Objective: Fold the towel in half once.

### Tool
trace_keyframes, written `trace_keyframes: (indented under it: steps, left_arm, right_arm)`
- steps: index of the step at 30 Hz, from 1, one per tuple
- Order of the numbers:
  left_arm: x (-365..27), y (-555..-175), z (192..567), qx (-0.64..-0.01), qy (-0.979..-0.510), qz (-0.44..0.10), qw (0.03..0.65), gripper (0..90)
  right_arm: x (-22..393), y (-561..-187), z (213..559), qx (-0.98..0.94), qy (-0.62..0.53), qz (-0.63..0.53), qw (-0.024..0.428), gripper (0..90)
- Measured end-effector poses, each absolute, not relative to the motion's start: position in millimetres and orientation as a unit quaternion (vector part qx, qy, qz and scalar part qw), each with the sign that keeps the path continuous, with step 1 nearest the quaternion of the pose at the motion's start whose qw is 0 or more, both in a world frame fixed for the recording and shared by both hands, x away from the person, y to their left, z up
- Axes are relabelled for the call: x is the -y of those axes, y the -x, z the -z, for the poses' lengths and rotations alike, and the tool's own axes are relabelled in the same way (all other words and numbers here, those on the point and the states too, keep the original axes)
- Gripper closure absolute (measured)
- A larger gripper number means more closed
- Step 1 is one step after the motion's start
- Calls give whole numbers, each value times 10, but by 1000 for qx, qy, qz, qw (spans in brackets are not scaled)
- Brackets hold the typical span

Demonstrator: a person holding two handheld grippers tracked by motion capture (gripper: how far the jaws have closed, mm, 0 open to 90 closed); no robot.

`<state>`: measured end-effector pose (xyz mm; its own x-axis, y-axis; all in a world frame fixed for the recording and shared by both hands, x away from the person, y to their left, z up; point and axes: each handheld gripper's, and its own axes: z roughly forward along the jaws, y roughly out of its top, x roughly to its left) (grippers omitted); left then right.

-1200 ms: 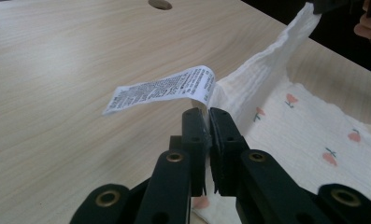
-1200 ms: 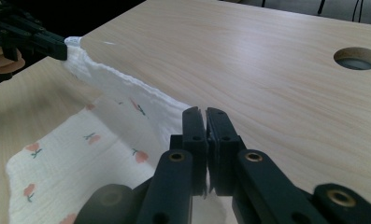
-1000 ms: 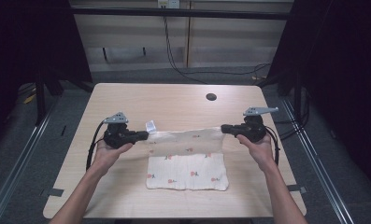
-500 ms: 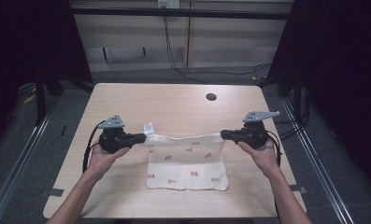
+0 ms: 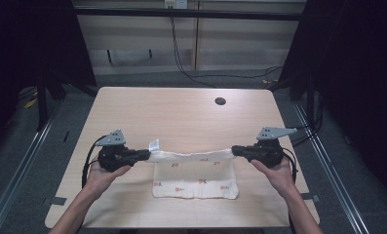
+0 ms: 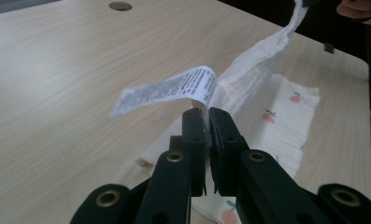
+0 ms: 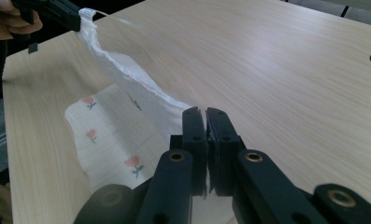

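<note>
Cloth (image 5: 196, 178) stretched between two grippers over the wooden table (image 5: 181, 117).
Left gripper (image 6: 207, 122) and right gripper (image 7: 205, 122) each clench a top corner; the lower edge rests on the table, and the printed care label (image 6: 167, 91) is unreadable.

What the pictures keep from view

The care label (image 6: 174, 88) print is too blurred to read in the left gripper view; the cloth (image 6: 267, 60) runs off the upper right there, its far corner cut away, and the bench (image 7: 290, 56) hole is clipped at the right gripper view's right edge.
</note>
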<state>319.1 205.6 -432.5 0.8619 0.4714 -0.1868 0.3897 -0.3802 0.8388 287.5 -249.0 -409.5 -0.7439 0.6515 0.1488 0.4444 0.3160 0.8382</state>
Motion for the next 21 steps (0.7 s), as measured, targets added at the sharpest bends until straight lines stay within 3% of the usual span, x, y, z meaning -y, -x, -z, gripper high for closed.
trace_keyframes:
  steps: [5, 12, 21]
  left_arm:
    - [-1971, -3118, 4561, -257, -851, -29, 457, 859]
    - [-1977, -2951, 4469, -242, -843, -28, 480, 858]
    - [-1855, -2840, 4777, -222, -881, -12, 417, 855]
  right_arm:
    - [2526, -2808, 4275, -806, -344, -473, 90, 874]
    - [2525, -2668, 4353, -826, -335, -444, 91, 873]
    - [2546, -2477, 4654, -839, -342, -417, 74, 872]
